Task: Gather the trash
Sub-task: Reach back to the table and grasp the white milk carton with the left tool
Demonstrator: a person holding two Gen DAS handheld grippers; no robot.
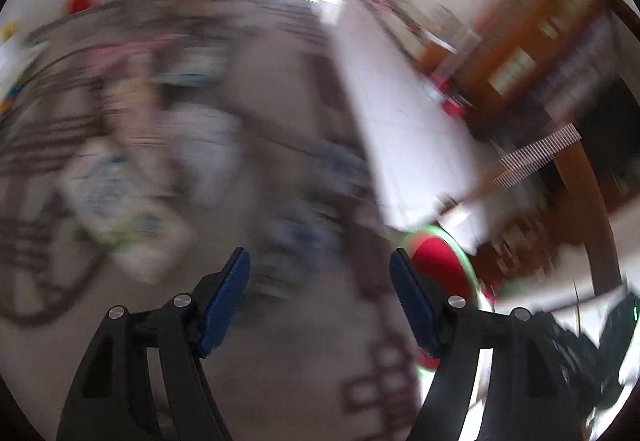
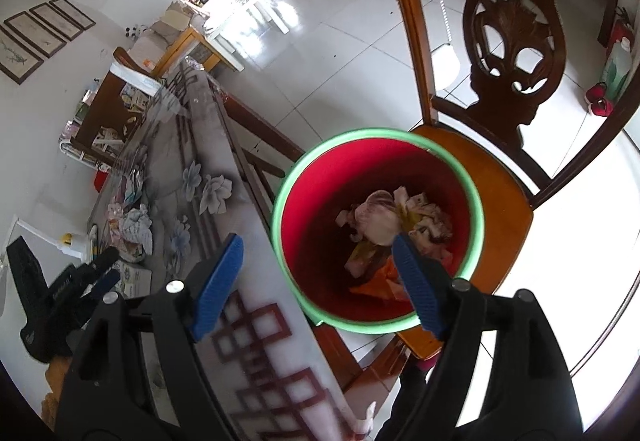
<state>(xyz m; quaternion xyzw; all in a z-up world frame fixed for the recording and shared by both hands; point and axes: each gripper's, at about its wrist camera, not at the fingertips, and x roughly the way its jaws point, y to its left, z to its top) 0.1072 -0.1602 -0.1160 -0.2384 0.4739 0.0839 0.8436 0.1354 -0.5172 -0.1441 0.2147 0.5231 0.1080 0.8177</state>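
A carved wooden chair (image 2: 516, 81) is standing on white floor tiles (image 2: 340, 53) beside a table (image 2: 256, 317) whose cover is showing flowers and red squares. Framed pictures (image 2: 36, 37) are hanging on the wall.

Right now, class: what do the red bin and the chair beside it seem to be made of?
Red bin: probably plastic, smooth uniform colour, moulded green rim. Chair: apparently wood, dark carved openwork back, glossy varnished orange-brown seat.
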